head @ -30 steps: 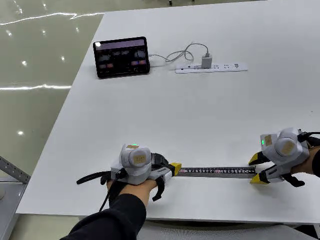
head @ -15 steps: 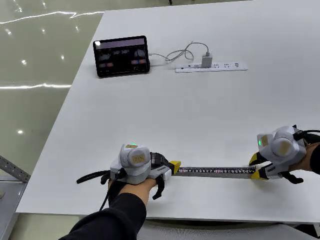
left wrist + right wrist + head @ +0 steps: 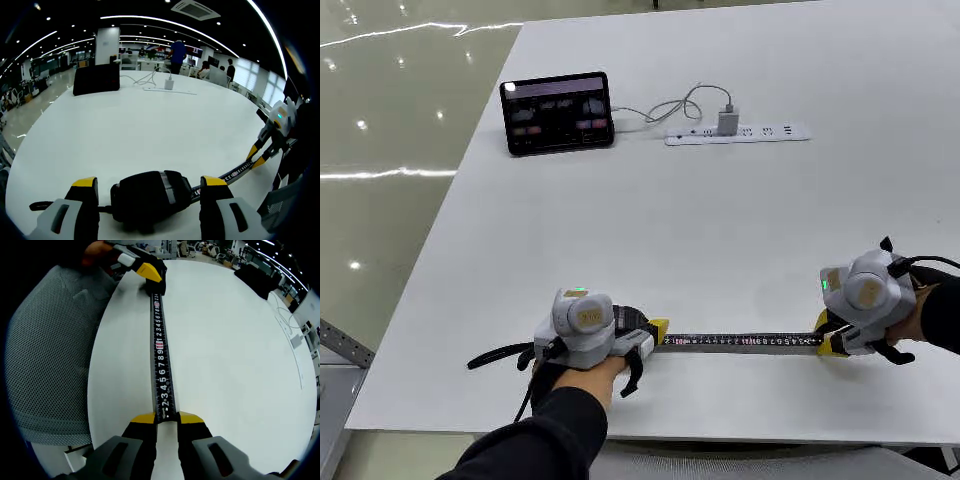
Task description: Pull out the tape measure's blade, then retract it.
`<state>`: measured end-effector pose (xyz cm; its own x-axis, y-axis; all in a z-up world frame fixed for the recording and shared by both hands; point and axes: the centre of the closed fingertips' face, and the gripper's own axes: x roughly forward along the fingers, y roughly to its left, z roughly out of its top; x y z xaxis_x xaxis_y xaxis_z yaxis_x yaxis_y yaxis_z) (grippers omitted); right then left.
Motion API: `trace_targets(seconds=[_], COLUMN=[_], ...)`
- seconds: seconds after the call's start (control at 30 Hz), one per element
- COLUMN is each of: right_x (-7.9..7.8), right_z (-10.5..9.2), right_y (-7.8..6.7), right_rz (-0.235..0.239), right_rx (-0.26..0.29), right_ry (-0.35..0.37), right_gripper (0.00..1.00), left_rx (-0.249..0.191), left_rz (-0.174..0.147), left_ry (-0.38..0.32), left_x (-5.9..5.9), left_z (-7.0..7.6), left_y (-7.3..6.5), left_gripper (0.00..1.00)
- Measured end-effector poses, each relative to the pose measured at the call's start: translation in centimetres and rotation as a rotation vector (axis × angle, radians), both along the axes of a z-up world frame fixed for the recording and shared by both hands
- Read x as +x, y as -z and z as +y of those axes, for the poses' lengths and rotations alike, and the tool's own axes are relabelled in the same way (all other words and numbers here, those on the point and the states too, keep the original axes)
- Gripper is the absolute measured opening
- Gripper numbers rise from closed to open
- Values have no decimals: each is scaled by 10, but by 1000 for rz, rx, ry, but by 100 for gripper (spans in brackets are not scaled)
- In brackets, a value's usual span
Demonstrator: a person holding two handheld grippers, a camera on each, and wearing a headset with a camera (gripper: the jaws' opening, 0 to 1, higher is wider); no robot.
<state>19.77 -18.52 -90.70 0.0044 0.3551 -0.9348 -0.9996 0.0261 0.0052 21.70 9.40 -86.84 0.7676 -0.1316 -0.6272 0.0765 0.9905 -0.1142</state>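
Left hand-held gripper (image 3: 648,340) is clenched on the tape measure case (image 3: 150,197), one jaw on each side of the black body, case low on the counter (image 3: 720,230) near its front edge. Right hand-held gripper (image 3: 166,417) is clamped on the tip of the blade (image 3: 160,355), jaws nearly together with the end pinched between them. The blade is stretched out flat and straight between the two, printed face up. Its long axis runs left to right along the near edge of the counter. From my right hand-held gripper the case lies dead ahead, straight down the line of the blade, well apart. From the left one the blade leaves to the right. I judge the pull-out is about done and retracting comes next. That means the right hand must travel along this same axis toward the case, not sideways, or the blade may kink or twist. The left hand is the anchor. Tablet (image 3: 558,112) and power strip (image 3: 740,132) sit at the far side, well clear of that path.
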Motion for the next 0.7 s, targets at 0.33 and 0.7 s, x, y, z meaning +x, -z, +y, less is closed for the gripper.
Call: trace_targets(seconds=[0.33,0.7], right_x=[2,3], right_z=[-1,-1], right_y=[1,3], right_rz=[23,26], right_rx=[-37,-43], right_ry=[30,38], right_gripper=[10,10], left_rx=[-86,-30], left_rz=[66,99], left_ry=[-33,-13], left_x=[-4,-8], left_z=[-5,-3], left_y=[5,12], left_gripper=[67,62])
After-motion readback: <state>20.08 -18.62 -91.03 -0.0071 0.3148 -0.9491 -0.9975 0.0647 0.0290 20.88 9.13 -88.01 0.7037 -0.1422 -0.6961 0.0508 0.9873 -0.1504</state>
